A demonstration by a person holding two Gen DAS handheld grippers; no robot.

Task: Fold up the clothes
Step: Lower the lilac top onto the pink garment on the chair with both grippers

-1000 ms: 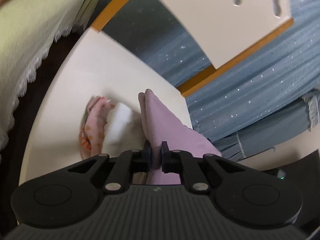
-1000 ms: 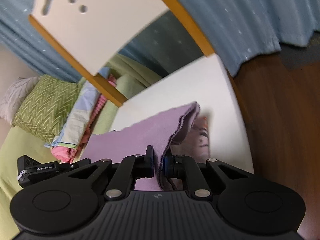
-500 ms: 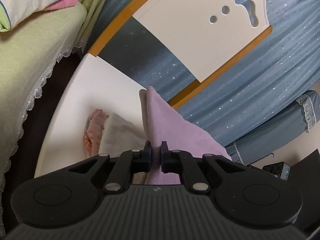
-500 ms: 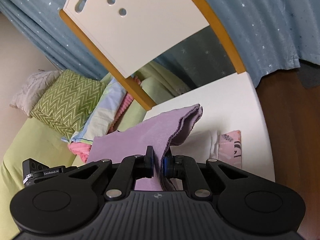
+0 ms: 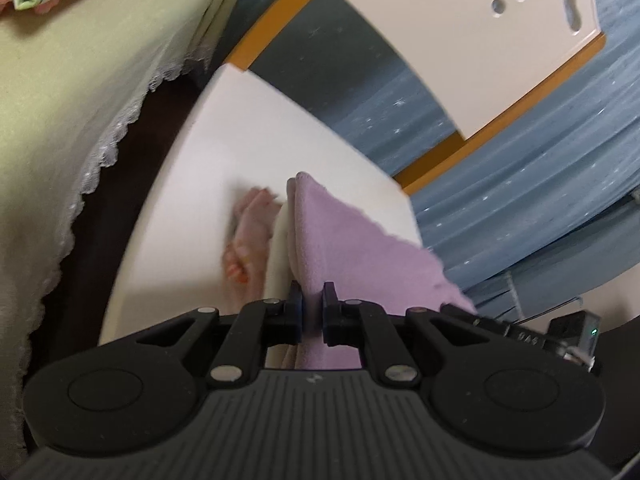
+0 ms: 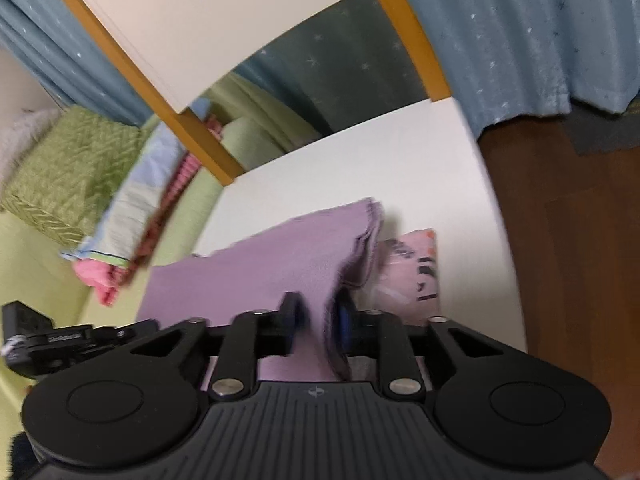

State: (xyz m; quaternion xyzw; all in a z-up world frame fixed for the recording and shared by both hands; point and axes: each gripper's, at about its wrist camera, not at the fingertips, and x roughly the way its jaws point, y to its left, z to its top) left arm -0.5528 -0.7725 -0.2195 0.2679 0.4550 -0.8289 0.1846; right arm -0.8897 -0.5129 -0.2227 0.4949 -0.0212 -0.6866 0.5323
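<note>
A folded purple cloth (image 5: 352, 248) stretches between both grippers over a white chair seat (image 5: 208, 168). My left gripper (image 5: 312, 312) is shut on one end of it. In the right wrist view the purple cloth (image 6: 272, 256) hangs between the fingers of my right gripper (image 6: 318, 320), whose jaws are opening and stand apart from the fabric. Under the cloth lies a folded pink patterned garment (image 6: 416, 268), seen blurred as the pink garment (image 5: 250, 236) beside a white folded piece (image 5: 278, 264) in the left wrist view.
The chair's white backrest (image 6: 208, 28) on orange posts (image 6: 416, 40) rises behind the seat (image 6: 420, 160). A green bed (image 5: 80, 92) with folded blankets (image 6: 132, 224) lies to one side. Blue starred curtain (image 6: 520, 40) and brown wooden floor (image 6: 568, 240) lie on the other.
The right gripper's jaws, shut on the purple cloth's edge before, have parted. Both grippers have come closer to the seat and the cloth sits lower over the folded pieces.
</note>
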